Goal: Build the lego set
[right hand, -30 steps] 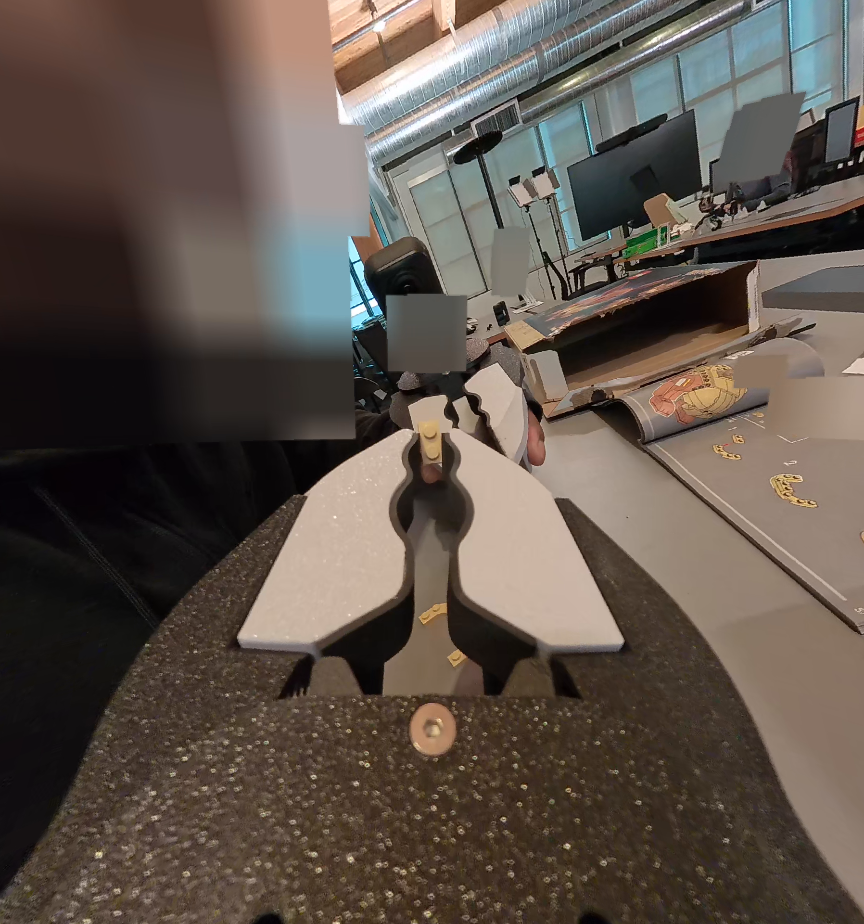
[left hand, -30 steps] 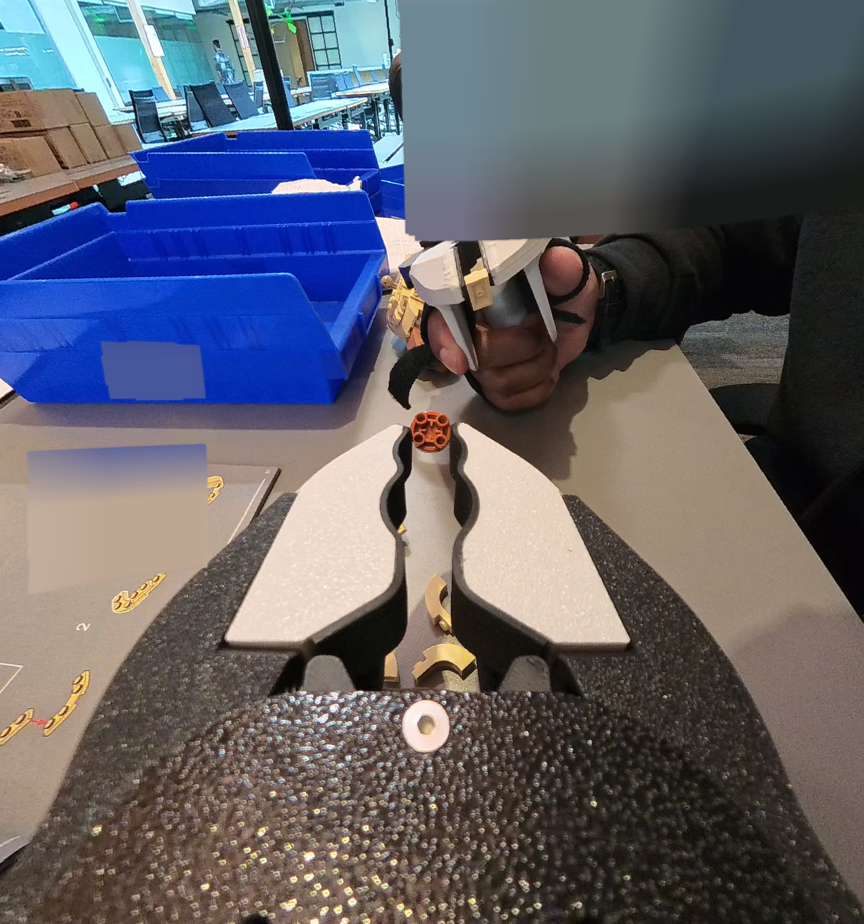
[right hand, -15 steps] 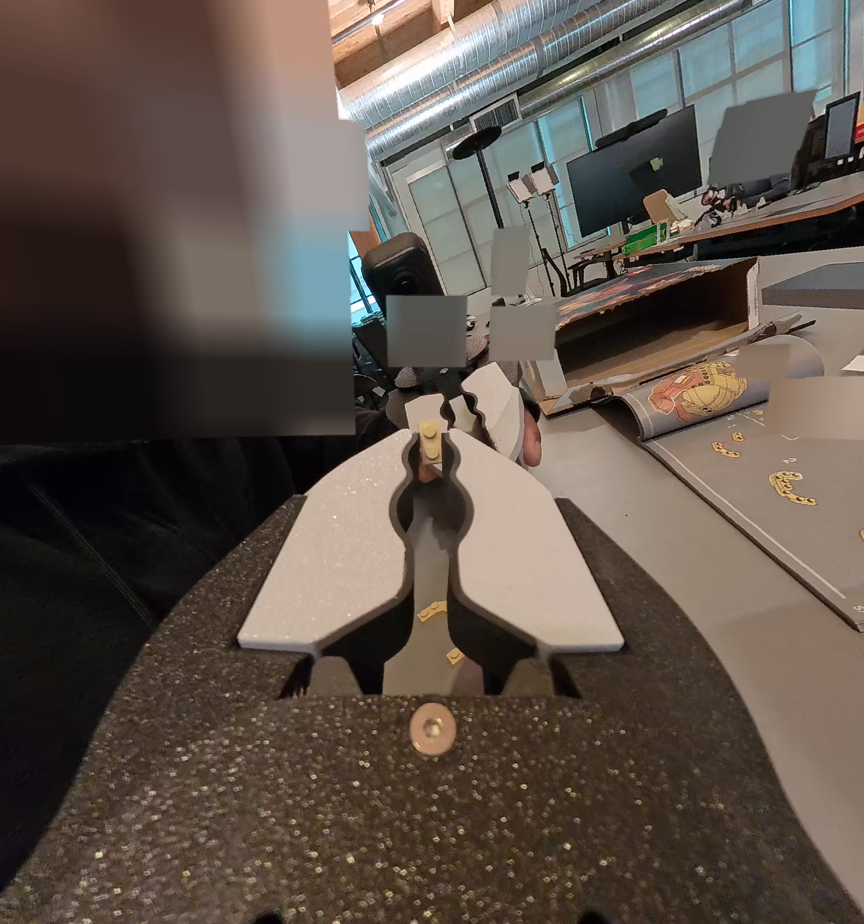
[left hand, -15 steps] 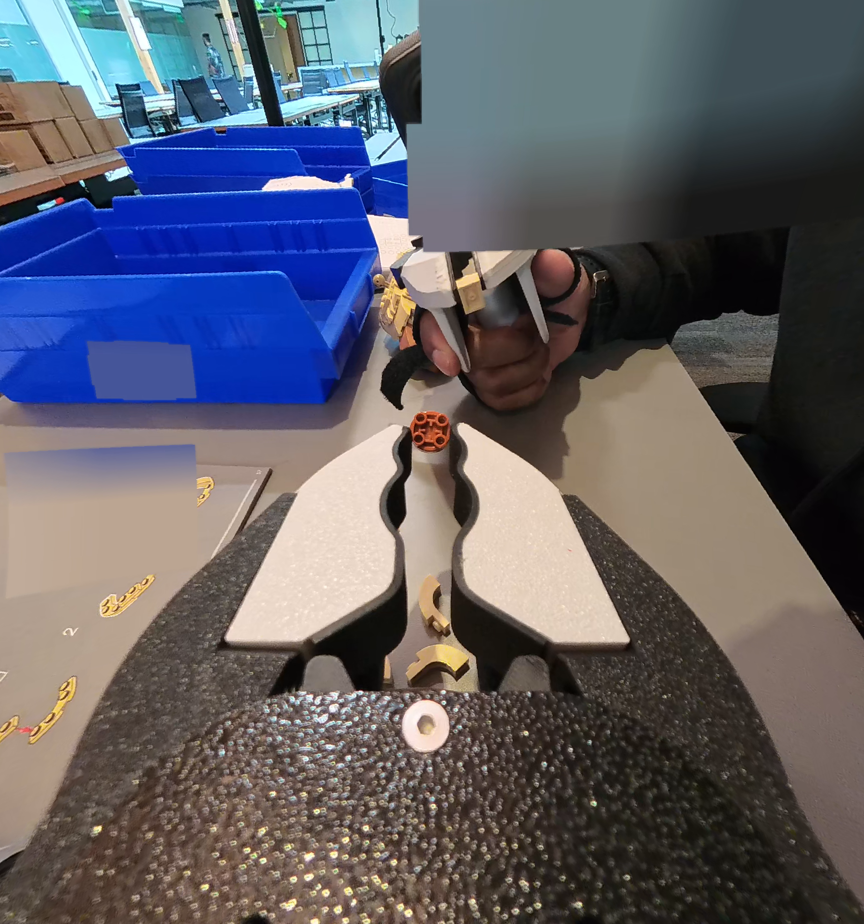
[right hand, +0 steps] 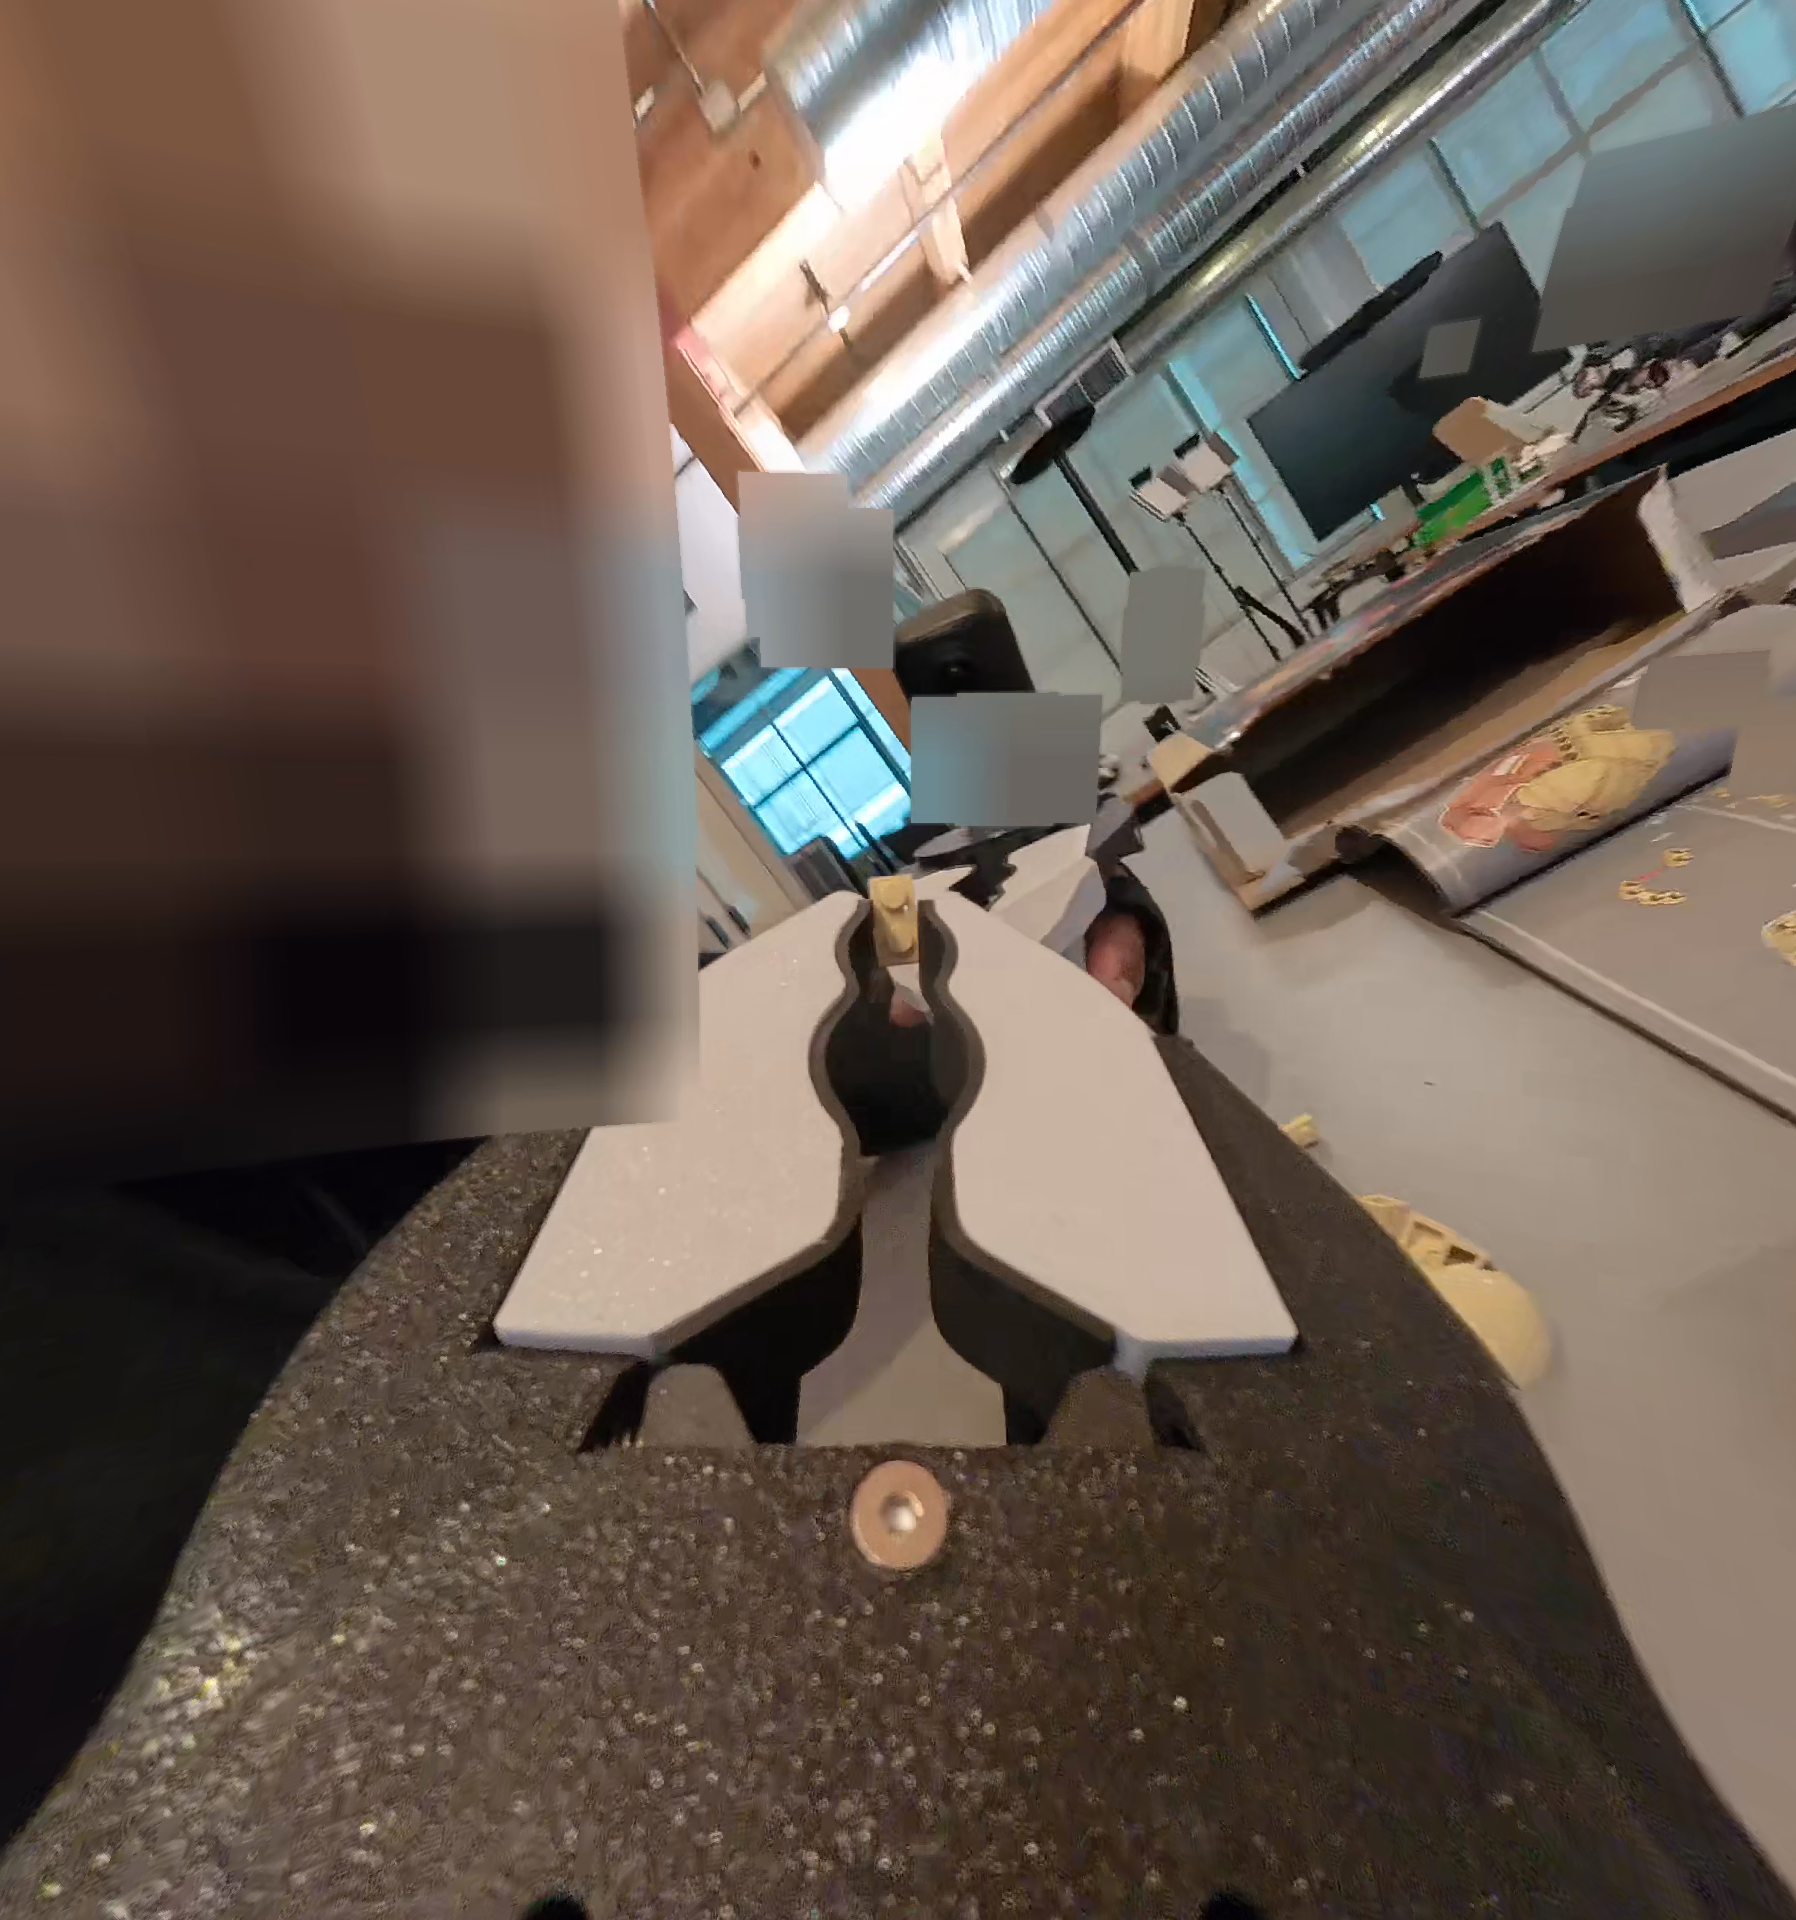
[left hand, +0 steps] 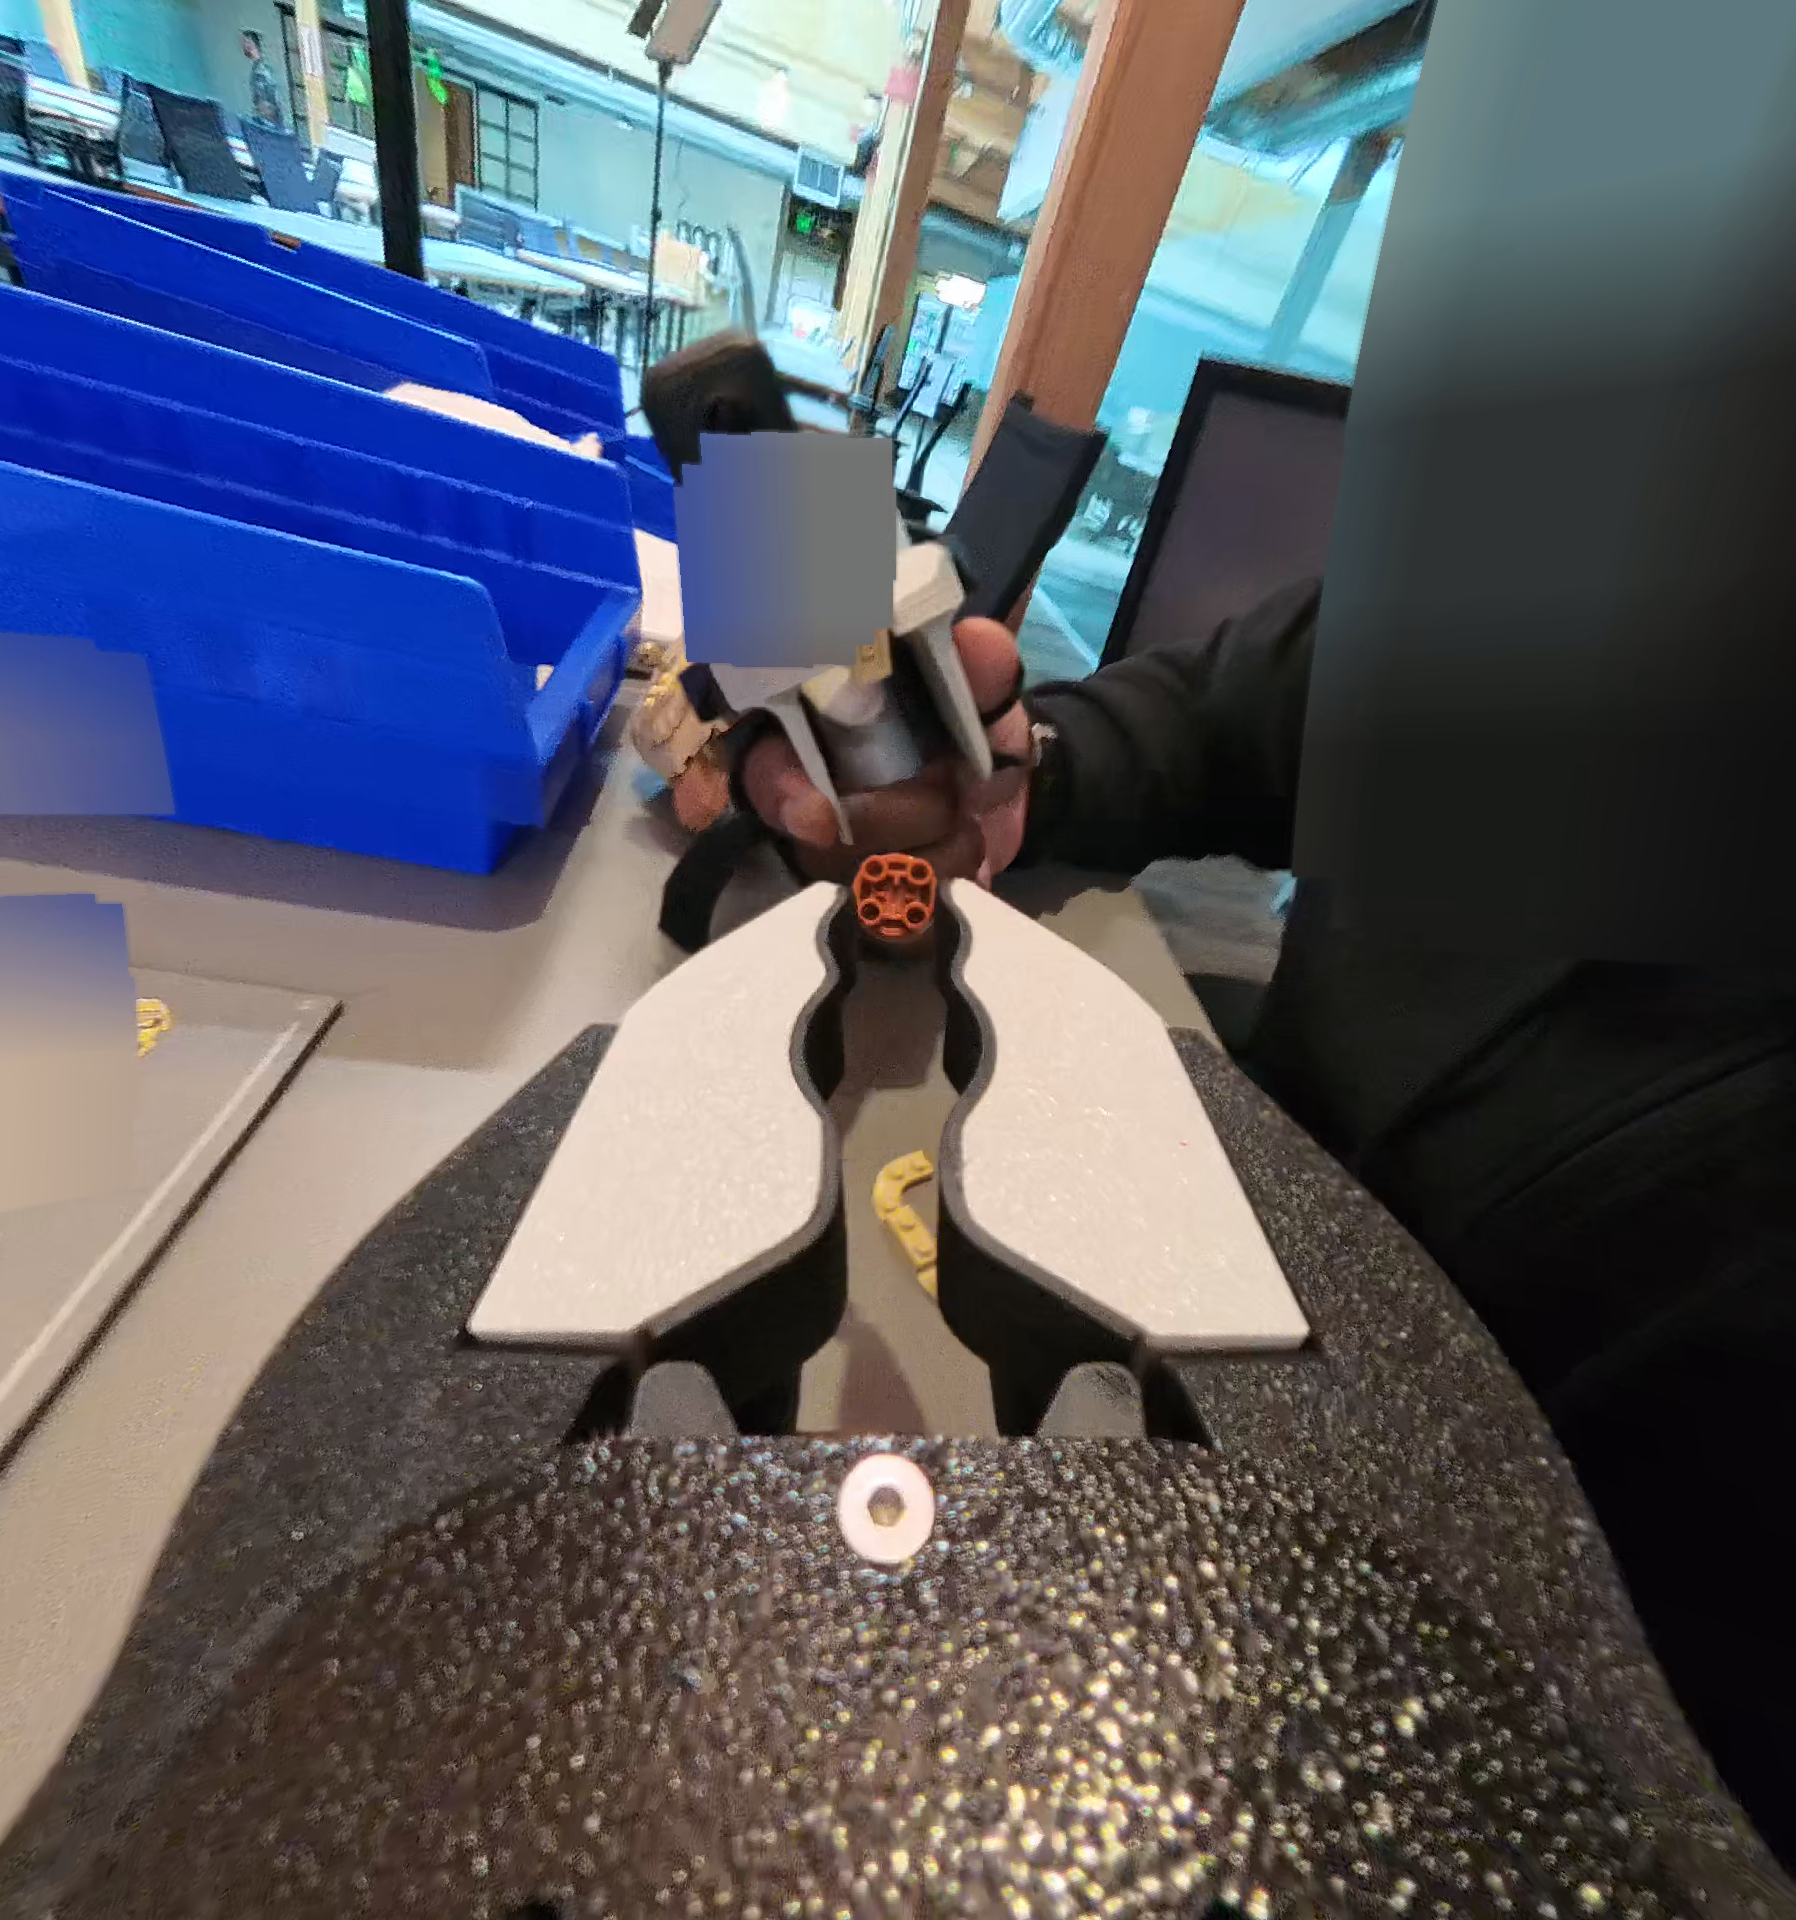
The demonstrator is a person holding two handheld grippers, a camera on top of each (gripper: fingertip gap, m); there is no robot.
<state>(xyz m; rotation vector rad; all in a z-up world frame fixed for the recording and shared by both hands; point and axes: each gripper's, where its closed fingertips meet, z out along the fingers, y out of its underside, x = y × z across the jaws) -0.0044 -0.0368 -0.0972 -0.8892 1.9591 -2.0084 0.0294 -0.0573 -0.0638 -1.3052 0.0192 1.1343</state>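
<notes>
The left gripper (left hand: 895, 914) is almost closed and pinches a small round orange plastic brick (left hand: 894, 900) at its tips. The right gripper (right hand: 895, 928) clamps a small tan plastic plate (right hand: 893, 920), above the grey table (right hand: 1393, 1060).

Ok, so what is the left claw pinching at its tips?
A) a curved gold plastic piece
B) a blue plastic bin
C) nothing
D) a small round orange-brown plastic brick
D: the small round orange-brown plastic brick sits clamped between the tips of the left claw, while the curved gold plastic piece lies on the grey table below and the blue plastic bin stands off to the side.
</notes>
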